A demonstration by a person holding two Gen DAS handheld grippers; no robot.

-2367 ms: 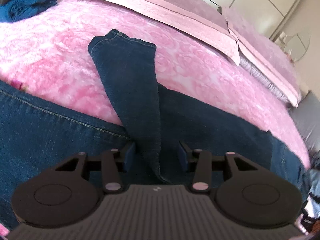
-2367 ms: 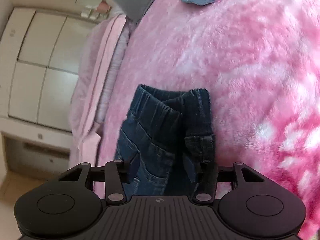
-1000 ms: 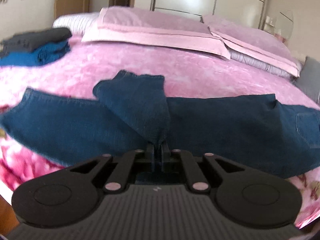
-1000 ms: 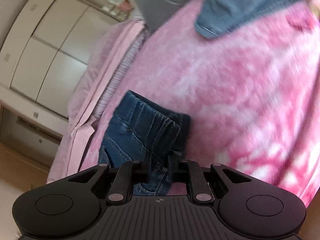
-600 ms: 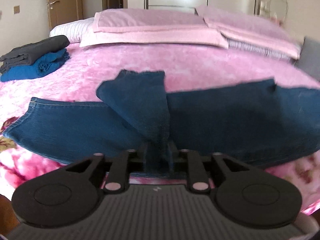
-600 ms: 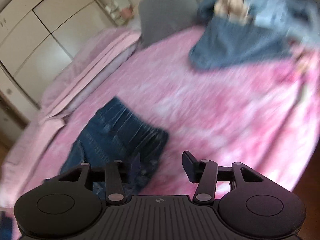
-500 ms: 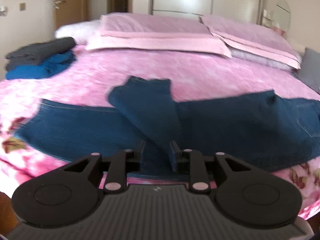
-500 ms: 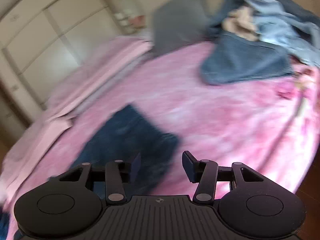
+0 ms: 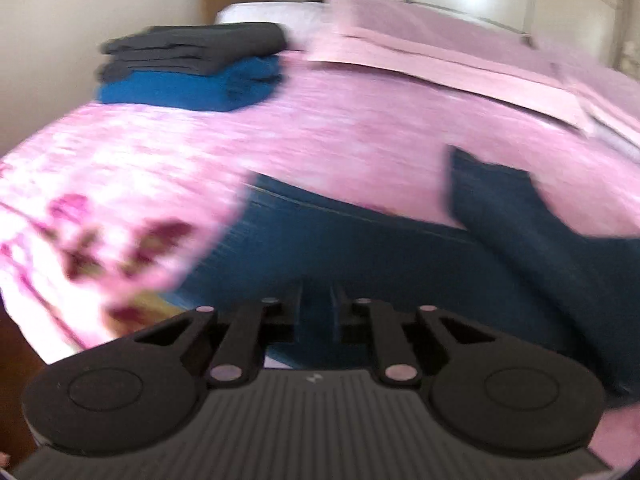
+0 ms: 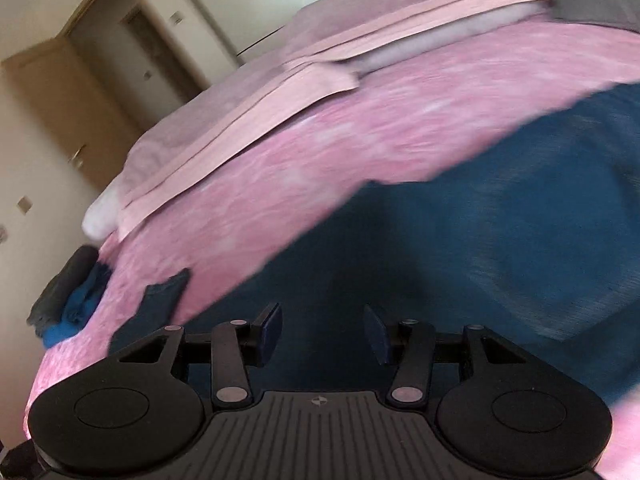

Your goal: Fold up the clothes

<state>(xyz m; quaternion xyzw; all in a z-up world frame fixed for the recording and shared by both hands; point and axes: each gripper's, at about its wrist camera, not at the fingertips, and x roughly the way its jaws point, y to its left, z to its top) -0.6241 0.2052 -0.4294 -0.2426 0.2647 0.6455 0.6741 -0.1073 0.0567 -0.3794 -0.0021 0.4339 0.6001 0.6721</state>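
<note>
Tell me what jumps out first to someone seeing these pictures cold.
The dark blue jeans sprawl across the near part of the bright pink bedspread, one leg end thrown back over them at the right of the left wrist view. A stack of folded clothes, grey on blue, sits at the bed's far left corner. Both pictures are blurred.

jeans [image 9: 360, 256] lie spread across the near part of a bed [image 9: 160, 160], one leg [image 9: 520, 216] folded back over them at right. a stack of folded clothes [image 9: 192, 68] sits at the far left corner, pillows [image 9: 420, 48] along the head behind it.
</note>
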